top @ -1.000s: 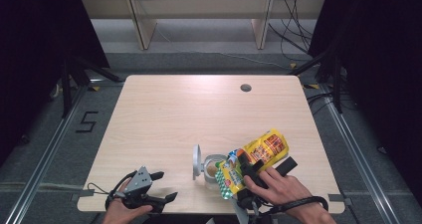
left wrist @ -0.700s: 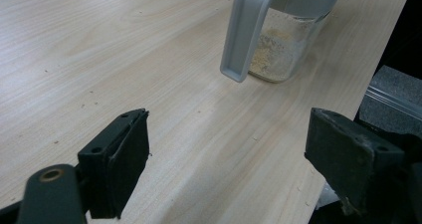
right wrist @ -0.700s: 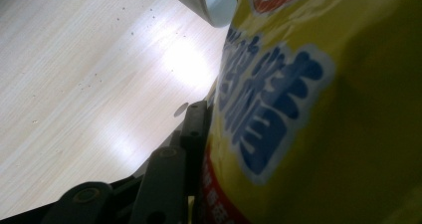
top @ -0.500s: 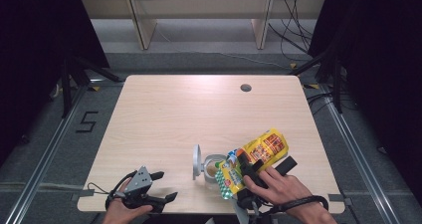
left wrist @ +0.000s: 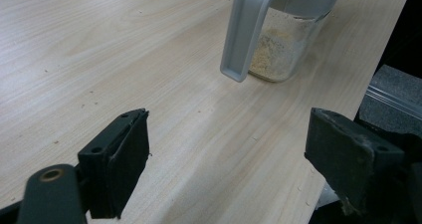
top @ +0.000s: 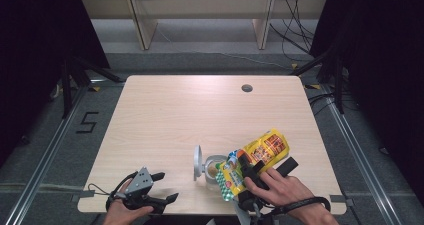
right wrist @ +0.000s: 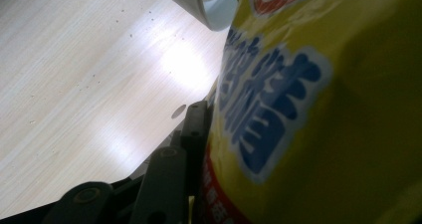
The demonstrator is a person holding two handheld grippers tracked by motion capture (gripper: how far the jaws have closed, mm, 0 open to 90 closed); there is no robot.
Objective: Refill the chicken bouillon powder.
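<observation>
high view: nothing moved; right hand-held gripper (top: 250,172) still grasping yellow bag (top: 260,155) over jar (top: 214,169); left hand-held gripper (top: 162,187) released.

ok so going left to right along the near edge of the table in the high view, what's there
left gripper → grey flip lid → glass jar → yellow bag in the right gripper's jaws

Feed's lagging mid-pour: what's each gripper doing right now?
Left gripper: open, holding nothing, low over the table.
Right gripper: shut on the yellow bag, tilted over the jar.
</observation>
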